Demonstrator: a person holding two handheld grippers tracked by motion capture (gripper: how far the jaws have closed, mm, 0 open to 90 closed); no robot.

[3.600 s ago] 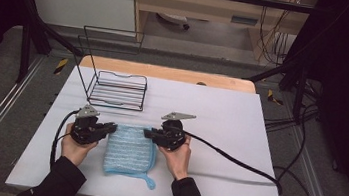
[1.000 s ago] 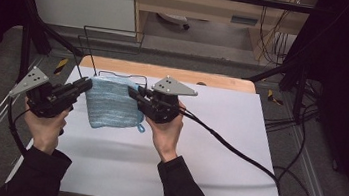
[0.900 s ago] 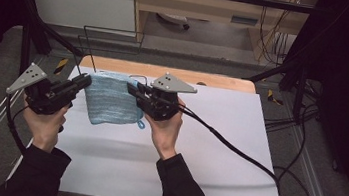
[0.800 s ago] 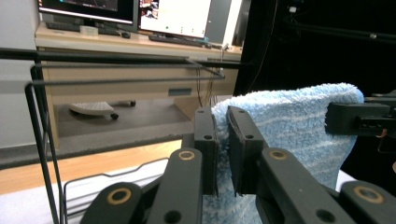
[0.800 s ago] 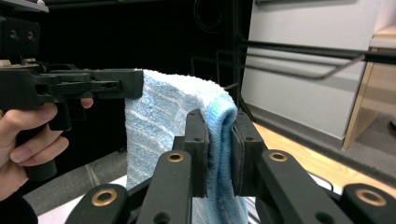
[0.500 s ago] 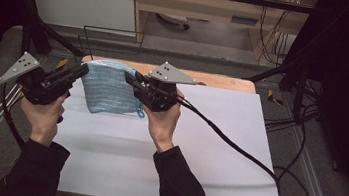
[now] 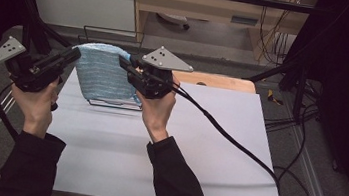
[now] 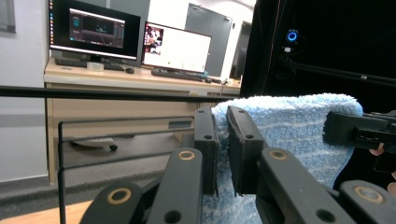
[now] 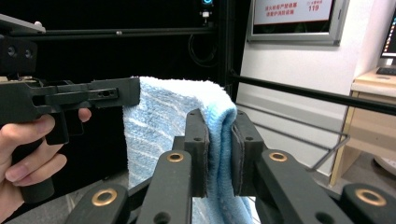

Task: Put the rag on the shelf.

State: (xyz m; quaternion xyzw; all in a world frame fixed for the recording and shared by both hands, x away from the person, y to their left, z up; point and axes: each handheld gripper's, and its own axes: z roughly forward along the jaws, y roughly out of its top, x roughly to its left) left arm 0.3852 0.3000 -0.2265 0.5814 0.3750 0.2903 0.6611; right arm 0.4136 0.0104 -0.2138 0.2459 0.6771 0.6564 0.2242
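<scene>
One blue striped towel point(image 7: 102, 71) hangs in the air above the far left of the table point(image 7: 196, 151), in front of one wire rack point(image 7: 111, 101). Two grippers hold it: the left gripper point(image 7: 73, 56) and right gripper point(image 7: 125, 65) each pinch a top corner, jaws nearly closed on the cloth. Its top edge runs level between them and the rest drapes straight down.

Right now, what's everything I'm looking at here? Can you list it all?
towel: one, light blue with pale stripes, held up in the air above the table's far left part, pinched at both upper corners
wire rack: one, black, behind and under the towel
table: one, white top, wooden strip at far edge
monitors: two, lit, on a desk in the background
left claw: one, black, shut on the towel's edge
right claw: one, black, shut on the towel's other edge
hands: two, dark sleeves, each holding a claw
</scene>
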